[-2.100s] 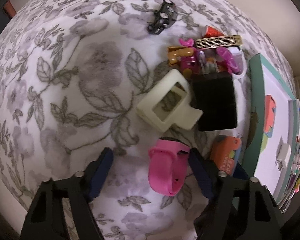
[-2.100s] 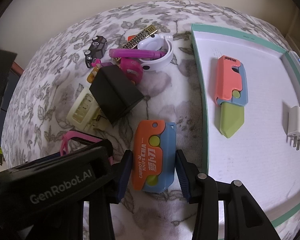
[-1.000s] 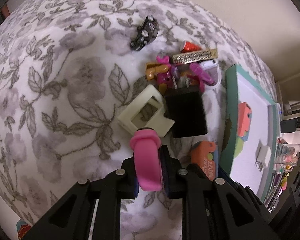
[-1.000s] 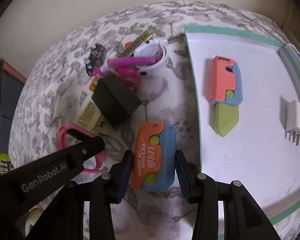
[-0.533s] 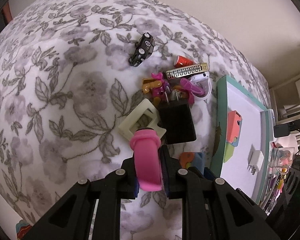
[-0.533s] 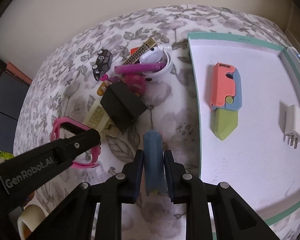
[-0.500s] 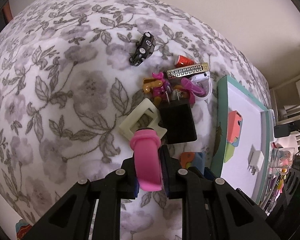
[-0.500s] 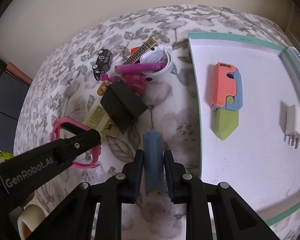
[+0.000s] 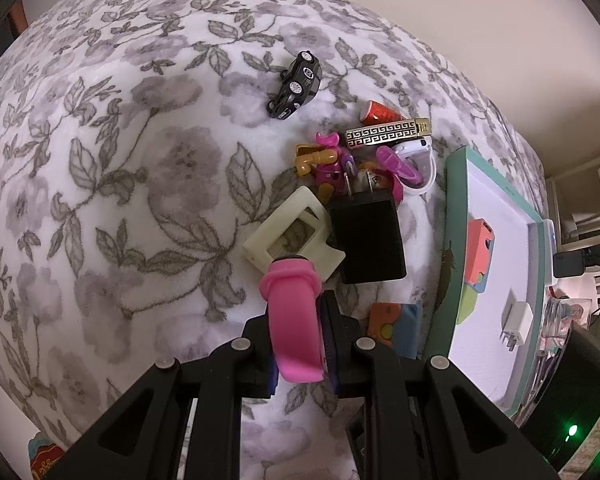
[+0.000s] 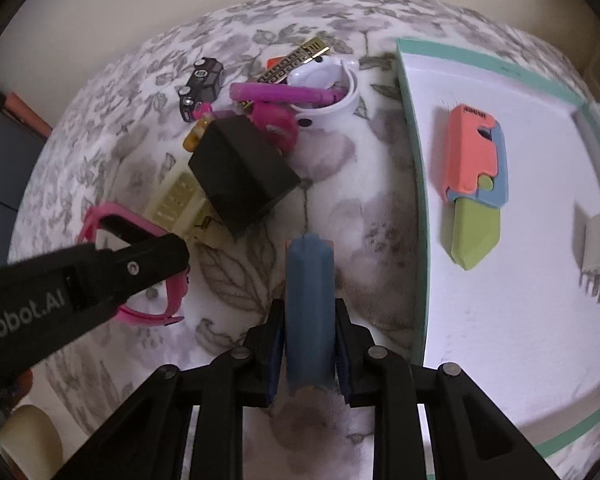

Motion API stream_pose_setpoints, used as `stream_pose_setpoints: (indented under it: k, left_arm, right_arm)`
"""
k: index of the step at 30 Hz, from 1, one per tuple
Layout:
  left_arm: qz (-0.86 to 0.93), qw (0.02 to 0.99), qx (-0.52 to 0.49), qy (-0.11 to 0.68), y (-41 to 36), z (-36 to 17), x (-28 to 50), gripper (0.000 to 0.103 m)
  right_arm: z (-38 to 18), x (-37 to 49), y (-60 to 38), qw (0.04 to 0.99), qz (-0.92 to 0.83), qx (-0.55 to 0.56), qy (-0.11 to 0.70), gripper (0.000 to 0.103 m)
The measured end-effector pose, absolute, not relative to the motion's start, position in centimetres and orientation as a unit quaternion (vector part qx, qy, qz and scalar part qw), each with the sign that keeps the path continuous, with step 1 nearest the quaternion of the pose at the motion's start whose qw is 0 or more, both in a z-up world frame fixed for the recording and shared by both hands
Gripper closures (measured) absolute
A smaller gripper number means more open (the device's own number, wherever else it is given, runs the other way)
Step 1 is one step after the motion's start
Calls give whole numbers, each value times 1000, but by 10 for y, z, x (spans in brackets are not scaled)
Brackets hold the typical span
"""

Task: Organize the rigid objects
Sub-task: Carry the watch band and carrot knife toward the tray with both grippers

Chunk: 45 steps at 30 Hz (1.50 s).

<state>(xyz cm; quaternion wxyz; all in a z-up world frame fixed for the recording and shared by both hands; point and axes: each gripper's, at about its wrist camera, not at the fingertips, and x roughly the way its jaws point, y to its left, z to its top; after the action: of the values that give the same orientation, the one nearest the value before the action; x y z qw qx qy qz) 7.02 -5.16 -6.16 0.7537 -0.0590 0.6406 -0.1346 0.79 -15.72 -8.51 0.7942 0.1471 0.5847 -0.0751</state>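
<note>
My left gripper (image 9: 299, 320) is shut on a pink band (image 9: 292, 292) and holds it over the flowered cloth. The band (image 10: 100, 216) and that gripper's black finger (image 10: 140, 264) also show at the left of the right wrist view. My right gripper (image 10: 309, 316) is shut on an orange-and-blue toy knife (image 10: 309, 280) that stands on edge between the pads. This knife (image 9: 392, 320) shows just right of the left gripper. A teal-rimmed white tray (image 10: 420, 240) lies to the right. It holds a second toy knife (image 10: 474, 160) and a white charger (image 10: 596, 252).
A pile lies ahead on the cloth: a black charger (image 9: 366, 236), a cream frame (image 9: 288, 232), a pink figure (image 9: 332, 164), a gold patterned bar (image 9: 386, 136) and a white ring (image 10: 328, 92). A black toy car (image 9: 298, 84) sits apart behind it.
Both grippers went from open around their objects to shut on them. The toy knife turned from flat to on edge in the right gripper. The left gripper still holds the band up.
</note>
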Motion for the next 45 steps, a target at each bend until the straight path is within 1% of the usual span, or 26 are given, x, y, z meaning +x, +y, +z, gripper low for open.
stream_pose_setpoints:
  k: [3, 8, 17, 22, 28, 36, 42, 45]
  left_arm:
    - [-132, 751, -61, 644, -50, -64, 71, 84]
    - [-134, 757, -66, 636, -47, -57, 70, 84]
    - [-173, 784, -92, 589, -46, -21, 64, 84]
    - [-214, 796, -79, 561, -71, -3, 52, 84]
    - [-267, 801, -43, 534, -114, 7, 30, 84]
    - [-323, 794, 1, 515, -154, 6, 0, 84]
    - [-355, 771, 8, 528, -174, -9, -11, 84]
    - [-361, 761, 17, 539, -182, -18, -15, 84]
  right_arm:
    - [-83, 8, -151, 797, -79, 128, 585, 80]
    - [-73, 5, -153, 804, -72, 140, 573, 80]
    - [-24, -11, -178, 835, -96, 155, 520, 80]
    - [-3, -28, -210, 841, -143, 159, 498, 80]
    - [-4, -47, -255, 823, -214, 161, 502, 80]
    - [-1, -75, -298, 804, -272, 186, 494, 80]
    - [6, -83, -310, 805, -290, 188, 483, 79]
    - [-3, -81, -314, 798, -288, 192, 493, 79]
